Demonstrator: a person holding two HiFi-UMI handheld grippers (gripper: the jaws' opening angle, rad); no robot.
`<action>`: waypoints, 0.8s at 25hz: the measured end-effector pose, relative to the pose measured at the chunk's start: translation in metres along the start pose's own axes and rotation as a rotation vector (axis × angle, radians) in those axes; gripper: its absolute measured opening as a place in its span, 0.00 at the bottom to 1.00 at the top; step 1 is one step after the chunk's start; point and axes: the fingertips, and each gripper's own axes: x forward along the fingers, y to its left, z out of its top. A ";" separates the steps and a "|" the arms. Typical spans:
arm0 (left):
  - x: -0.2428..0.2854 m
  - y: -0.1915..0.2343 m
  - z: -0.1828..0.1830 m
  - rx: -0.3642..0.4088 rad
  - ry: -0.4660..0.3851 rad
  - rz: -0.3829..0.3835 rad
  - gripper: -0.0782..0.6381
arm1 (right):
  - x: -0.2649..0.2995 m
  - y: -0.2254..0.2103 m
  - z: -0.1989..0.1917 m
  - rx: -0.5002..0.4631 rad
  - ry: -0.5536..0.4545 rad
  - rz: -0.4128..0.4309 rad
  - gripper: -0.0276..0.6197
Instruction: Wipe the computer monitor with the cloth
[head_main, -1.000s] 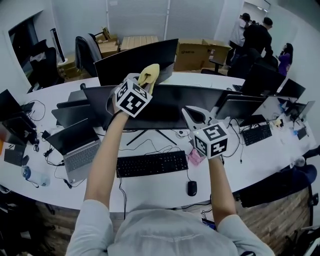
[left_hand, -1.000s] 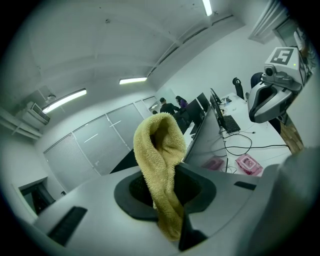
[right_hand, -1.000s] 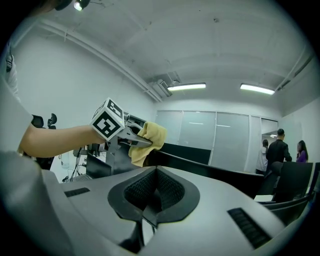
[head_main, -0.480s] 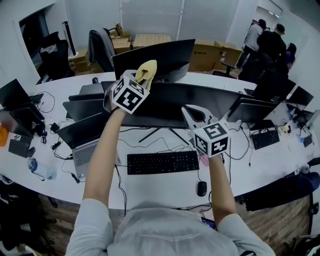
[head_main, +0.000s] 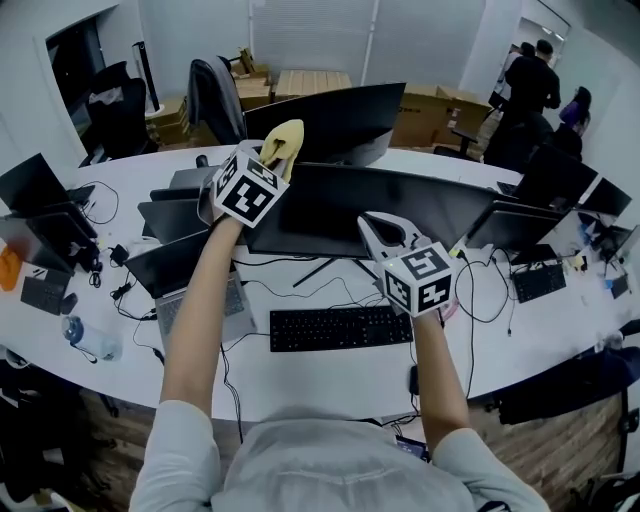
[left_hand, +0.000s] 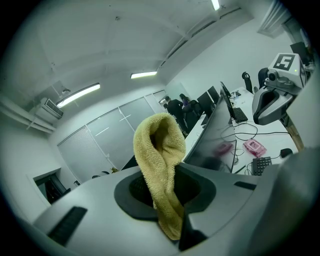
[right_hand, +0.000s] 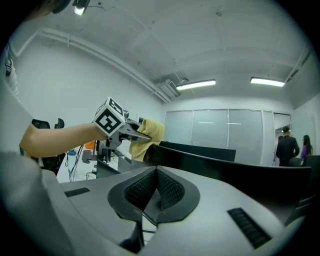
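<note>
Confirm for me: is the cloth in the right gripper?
No, the yellow cloth is clamped in the left gripper; the right gripper is shut and empty.

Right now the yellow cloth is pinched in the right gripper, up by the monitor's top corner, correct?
Not quite: the gripper is wrong. The yellow cloth is pinched in the left gripper, as the left gripper view shows, up by the monitor's top corner. The right gripper has its jaws together on nothing.
</note>
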 end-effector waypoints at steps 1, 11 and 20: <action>-0.003 0.004 -0.004 -0.004 0.002 0.004 0.22 | 0.003 0.004 0.000 0.001 0.000 0.003 0.08; -0.032 0.051 -0.047 -0.051 0.017 0.067 0.22 | 0.032 0.031 0.006 0.008 -0.004 0.033 0.08; -0.049 0.081 -0.081 -0.067 0.045 0.119 0.22 | 0.057 0.053 0.009 -0.005 0.003 0.070 0.08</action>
